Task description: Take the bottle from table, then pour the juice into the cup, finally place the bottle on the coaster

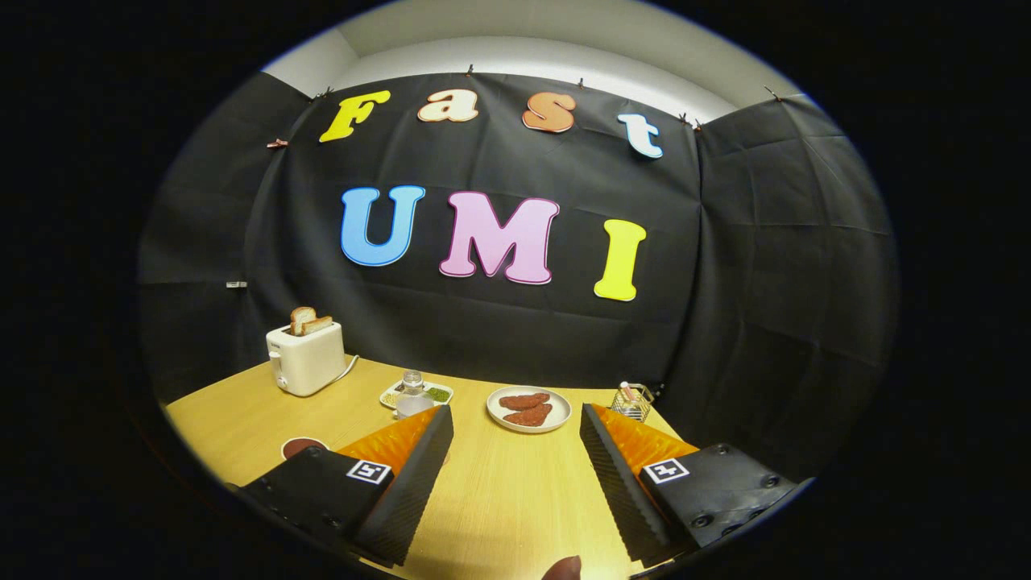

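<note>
The bottle [412, 392], a small clear one with a pale cap, is seen standing upright on the wooden table [499, 491], just beyond the tip of the left finger and partly hidden by it; a small white tray [439, 393] with green and pale contents lies right behind it. A dark round disc, taken to be the coaster [300, 445], lies on the table to the left of the left finger, partly covered by the gripper's body; the bottle is not on it. A cup cannot be made out with any certainty; a small dark rounded thing [562, 569] shows at the near edge between the fingers, but what it is cannot be told.

The gripper [515, 427] is held wide, with nothing between its fingers but bare tabletop; the bottle lies off the line of the gap, towards the left finger.

Whether juice has been poured cannot be judged, the level in the bottle being too small to read; the scene fits an approach to the bottle, and equally a release after pouring, short of the coaster. In either case a grasp would call for the gap to be carried leftward until the bottle stands between the fingers.

Farther off, a white plate [529, 409] with two reddish-brown pieces lies ahead of the gap; a wire holder [633, 400] stands beyond the right finger; a white toaster [306, 358] with bread in it stands at the far left.
</note>
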The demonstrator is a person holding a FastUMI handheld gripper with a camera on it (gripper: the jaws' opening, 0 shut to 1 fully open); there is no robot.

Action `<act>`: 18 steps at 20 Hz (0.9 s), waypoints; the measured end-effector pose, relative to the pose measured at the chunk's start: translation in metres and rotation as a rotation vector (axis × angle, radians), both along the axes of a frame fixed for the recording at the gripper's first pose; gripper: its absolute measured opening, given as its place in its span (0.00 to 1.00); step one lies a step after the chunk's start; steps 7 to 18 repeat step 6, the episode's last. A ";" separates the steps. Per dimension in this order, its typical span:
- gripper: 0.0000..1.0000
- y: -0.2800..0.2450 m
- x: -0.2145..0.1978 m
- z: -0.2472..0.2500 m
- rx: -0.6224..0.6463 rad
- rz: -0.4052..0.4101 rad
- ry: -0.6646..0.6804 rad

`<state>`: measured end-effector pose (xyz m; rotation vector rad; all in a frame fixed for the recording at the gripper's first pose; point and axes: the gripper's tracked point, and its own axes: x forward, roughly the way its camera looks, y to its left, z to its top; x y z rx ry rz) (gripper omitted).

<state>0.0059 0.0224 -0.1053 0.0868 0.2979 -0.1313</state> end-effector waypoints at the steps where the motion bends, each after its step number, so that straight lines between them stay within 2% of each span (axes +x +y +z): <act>1: 0.97 -0.005 -0.006 0.008 -0.013 0.008 0.000; 6: 0.97 -0.030 -0.033 0.040 -0.053 0.022 -0.038; 18: 0.97 -0.030 -0.033 0.040 -0.053 0.022 -0.038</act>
